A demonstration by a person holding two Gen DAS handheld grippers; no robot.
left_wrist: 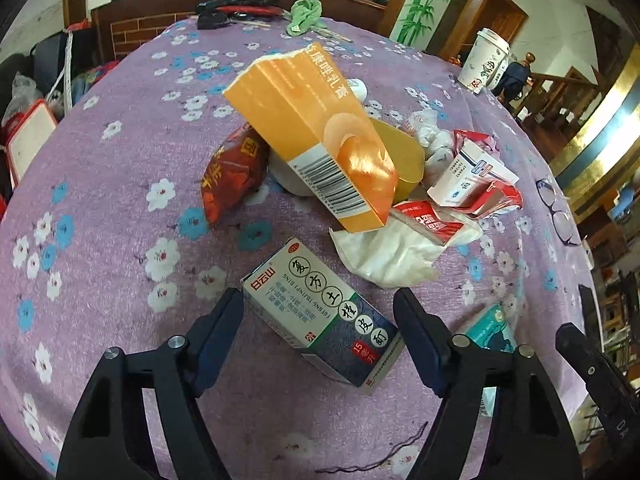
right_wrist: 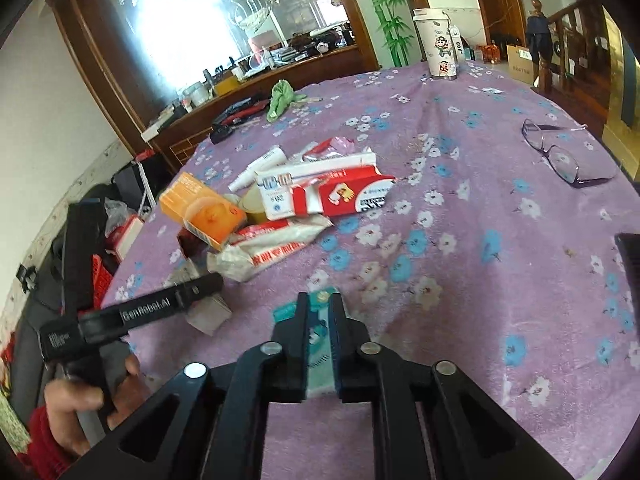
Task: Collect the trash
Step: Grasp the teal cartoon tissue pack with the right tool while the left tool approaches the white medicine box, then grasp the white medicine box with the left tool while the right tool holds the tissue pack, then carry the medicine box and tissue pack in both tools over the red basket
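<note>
**Straddling a medicine box, pinching a teal packet**

Covering the table is a soft, napped purple cloth (left_wrist: 120, 184) printed with white and blue flowers; it falls away in a curve at the near and side edges. Trash sits heaped near the middle: a glossy orange carton (left_wrist: 312, 140) leaning tilted over a yellow bowl (left_wrist: 408, 152), a crinkled red foil snack bag (left_wrist: 232, 172) on its left, a crumpled white plastic bag (left_wrist: 388, 252) below it, and torn red-and-white cardboard packs (left_wrist: 472, 176) on the right. Nearer the left wrist camera lies a rectangular white-and-blue medicine box (left_wrist: 320, 308), flat on the cloth and skewed.

Open cloth lies wide to the left of the heap and, in the right wrist view, across the stretch toward the eyeglasses (right_wrist: 560, 156) and the tall paper cup (right_wrist: 438, 44) at the far edge. A green rag (left_wrist: 306, 14) and dark tools rest at the far rim.

Spread on either side of the medicine box, the left gripper (left_wrist: 320, 316) has its pads just beside the box's ends; whether they press on it cannot be told. The right gripper (right_wrist: 320, 312) has its fingers drawn close, pinching a thin teal-and-white packet (right_wrist: 318, 344) that runs lengthwise between the pads, low over the cloth near the front edge.
</note>
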